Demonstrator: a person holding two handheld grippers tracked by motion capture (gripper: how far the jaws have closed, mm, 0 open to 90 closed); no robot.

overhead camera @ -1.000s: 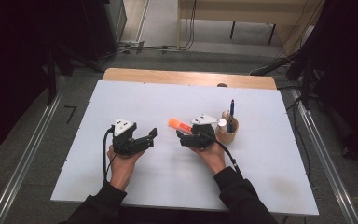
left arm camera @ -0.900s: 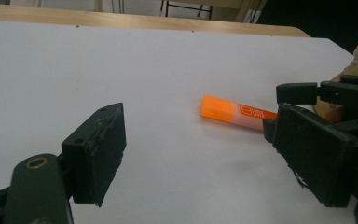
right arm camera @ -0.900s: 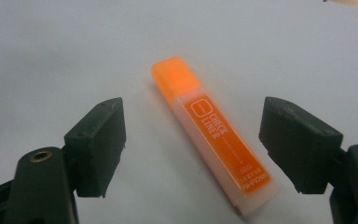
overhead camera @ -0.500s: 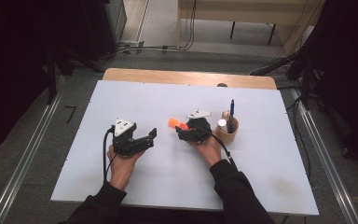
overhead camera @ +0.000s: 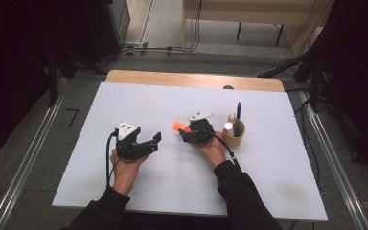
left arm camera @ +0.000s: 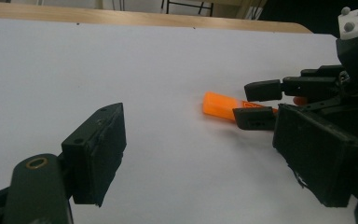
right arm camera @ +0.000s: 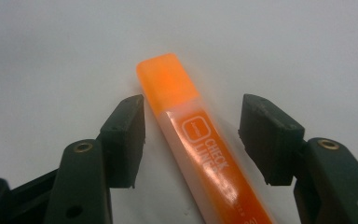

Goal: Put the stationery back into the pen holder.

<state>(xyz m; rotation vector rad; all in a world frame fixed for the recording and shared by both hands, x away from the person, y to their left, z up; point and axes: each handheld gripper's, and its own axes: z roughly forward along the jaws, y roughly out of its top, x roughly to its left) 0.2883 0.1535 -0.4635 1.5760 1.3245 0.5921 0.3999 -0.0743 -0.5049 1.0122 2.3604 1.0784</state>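
**Right tool closing around the highlighter**

The orange highlighter [right arm camera: 193, 135] lies mid-counter, toward the far edge. Your right tool [right arm camera: 192, 140] has come over it and its jaws have just been narrowing, pads not yet touching. Your left tool [left arm camera: 200, 158] waits open, empty.

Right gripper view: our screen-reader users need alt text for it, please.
An orange highlighter lies on a white table between the right gripper's two black jaws, which have just been closing and stand apart from it on both sides, not yet touching.
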